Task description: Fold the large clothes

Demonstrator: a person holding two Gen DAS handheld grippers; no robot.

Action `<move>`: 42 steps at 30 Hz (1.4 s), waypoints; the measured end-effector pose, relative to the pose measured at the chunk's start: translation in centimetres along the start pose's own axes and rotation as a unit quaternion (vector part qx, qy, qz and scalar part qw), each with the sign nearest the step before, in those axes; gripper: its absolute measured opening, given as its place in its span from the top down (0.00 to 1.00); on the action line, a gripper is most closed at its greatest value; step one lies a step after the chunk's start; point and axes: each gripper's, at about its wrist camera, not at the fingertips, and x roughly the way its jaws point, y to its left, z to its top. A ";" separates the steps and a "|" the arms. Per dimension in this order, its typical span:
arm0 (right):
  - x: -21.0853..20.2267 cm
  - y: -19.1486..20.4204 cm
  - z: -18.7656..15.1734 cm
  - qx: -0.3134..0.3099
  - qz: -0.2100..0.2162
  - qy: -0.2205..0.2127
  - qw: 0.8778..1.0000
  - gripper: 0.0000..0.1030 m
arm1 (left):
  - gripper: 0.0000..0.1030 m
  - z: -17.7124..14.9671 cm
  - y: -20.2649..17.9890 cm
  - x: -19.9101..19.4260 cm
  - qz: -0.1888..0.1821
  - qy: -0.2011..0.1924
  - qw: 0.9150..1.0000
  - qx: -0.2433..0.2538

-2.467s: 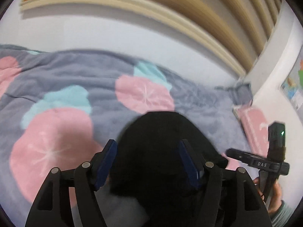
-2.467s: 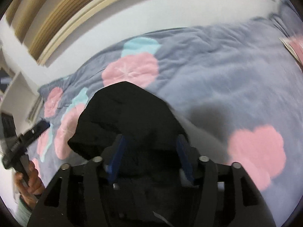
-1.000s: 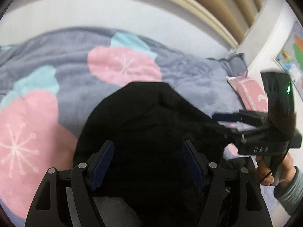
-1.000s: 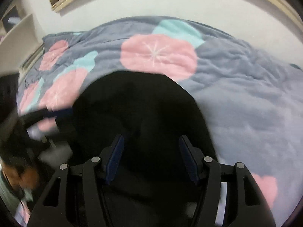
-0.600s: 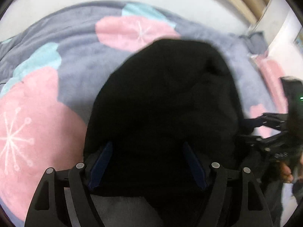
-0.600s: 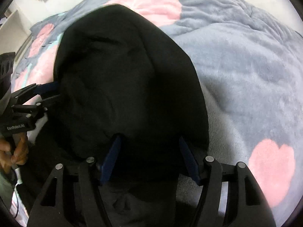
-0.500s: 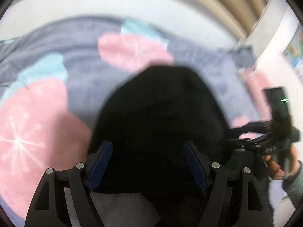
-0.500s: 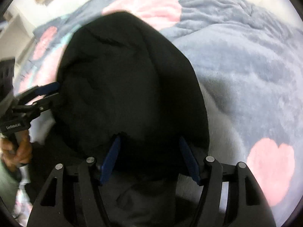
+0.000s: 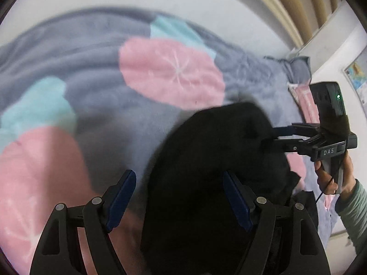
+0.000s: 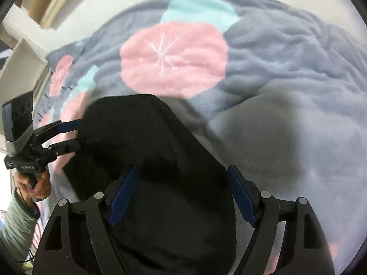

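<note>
Left wrist view: black garment (image 9: 206, 171) bunched at 5 o'clock on floral blanket (image 9: 91, 91), between spread fingers of left gripper (image 9: 179, 197); right gripper (image 9: 273, 136) at 3 o'clock, fingers likewise apart (nothing clamped). Likely trouble: unpinched cloth sliding off, fold landing crooked.

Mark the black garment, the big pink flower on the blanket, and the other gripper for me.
black garment (image 10: 146, 160): right wrist view, middle of the dark cloth.
pink flower (image 10: 174, 57): right wrist view, flower's centre.
left gripper (image 10: 71, 135): right wrist view, between its fingertips at the garment's edge.
</note>
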 end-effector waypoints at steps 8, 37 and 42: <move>0.3 1.6 -2.2 -0.044 -0.016 0.002 0.999 0.81 | 0.71 -2.3 -2.5 0.5 0.028 -0.001 0.998 0.051; -11.5 14.7 -40.5 0.008 -0.127 -0.050 0.991 0.83 | 0.76 -37.1 -22.3 -11.8 0.094 0.022 0.991 0.090; -11.8 12.0 -41.7 0.061 -0.111 -0.016 0.992 0.78 | 0.76 -36.9 -22.5 -14.7 0.098 0.023 0.992 0.074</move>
